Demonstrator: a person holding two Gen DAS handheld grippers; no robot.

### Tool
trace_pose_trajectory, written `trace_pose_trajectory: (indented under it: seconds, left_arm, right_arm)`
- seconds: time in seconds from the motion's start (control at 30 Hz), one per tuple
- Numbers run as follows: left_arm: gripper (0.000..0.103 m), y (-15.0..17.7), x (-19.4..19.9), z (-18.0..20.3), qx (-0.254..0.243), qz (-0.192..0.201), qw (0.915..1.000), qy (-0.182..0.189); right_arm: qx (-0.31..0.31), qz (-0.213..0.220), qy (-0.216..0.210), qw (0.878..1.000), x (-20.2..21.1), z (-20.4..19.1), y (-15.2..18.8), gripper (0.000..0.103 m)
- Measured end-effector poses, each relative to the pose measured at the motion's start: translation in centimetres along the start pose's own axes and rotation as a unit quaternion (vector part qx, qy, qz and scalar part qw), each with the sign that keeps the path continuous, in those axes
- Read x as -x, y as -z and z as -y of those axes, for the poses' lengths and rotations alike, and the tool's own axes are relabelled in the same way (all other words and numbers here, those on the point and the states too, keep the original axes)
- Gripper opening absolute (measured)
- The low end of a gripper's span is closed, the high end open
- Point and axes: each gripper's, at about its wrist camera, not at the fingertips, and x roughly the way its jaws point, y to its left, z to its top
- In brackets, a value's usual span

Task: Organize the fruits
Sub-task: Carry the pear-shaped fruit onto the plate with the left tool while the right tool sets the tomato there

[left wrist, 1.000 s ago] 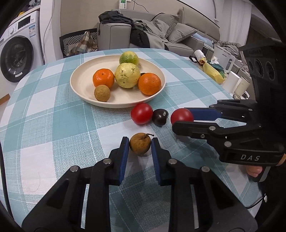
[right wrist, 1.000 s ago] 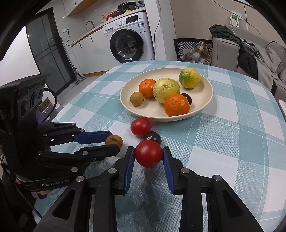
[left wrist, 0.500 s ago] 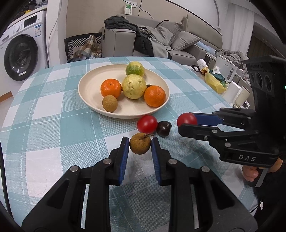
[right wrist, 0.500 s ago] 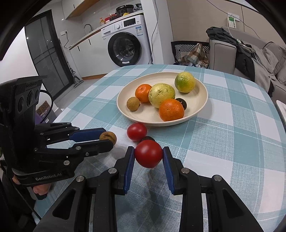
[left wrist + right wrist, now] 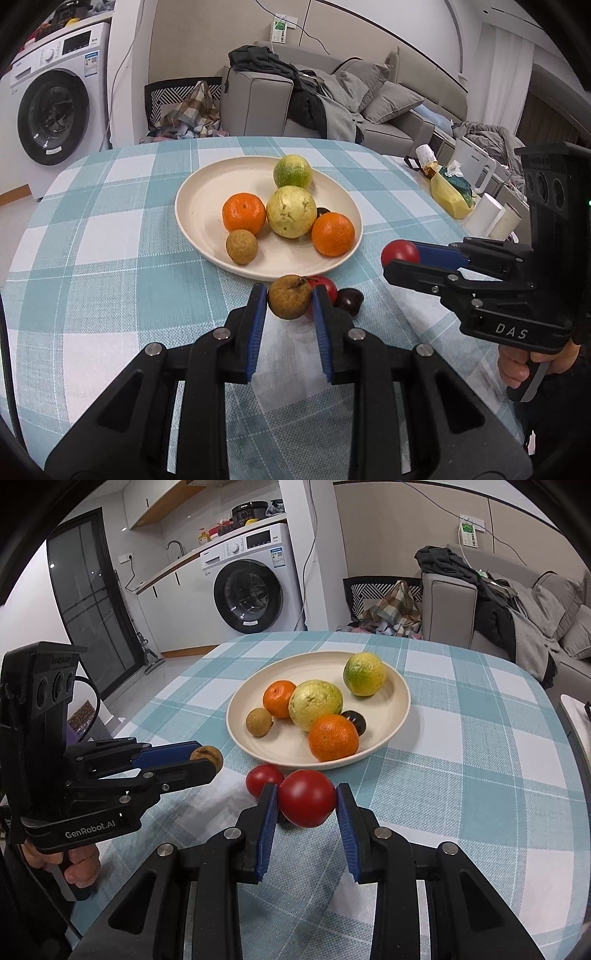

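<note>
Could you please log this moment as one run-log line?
left claw: shut on brown fruit | right claw: shut on red tomato | plate: six fruits

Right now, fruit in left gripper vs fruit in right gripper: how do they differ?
The brown fruit in the left gripper is dull, rough-skinned and keeps a dry stem stub; the red tomato in the right gripper is glossy, smooth and stemless from here. The brown fruit looks smaller than the red tomato. Shared: both are round, pinched between blue pads, and short of the plate.
</note>
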Motion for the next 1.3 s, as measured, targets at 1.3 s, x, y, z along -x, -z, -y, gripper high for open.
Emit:
trace_pose_trajectory:
  seconds: [1.3]
  left_arm:
    - [0.023,-3.3,-5.2,-0.1,0.009,0.005,0.9999,-0.004]
  right_arm:
    - [-0.044,0.027,0.032,0.998,-3.1,4.2,-4.5,0.033]
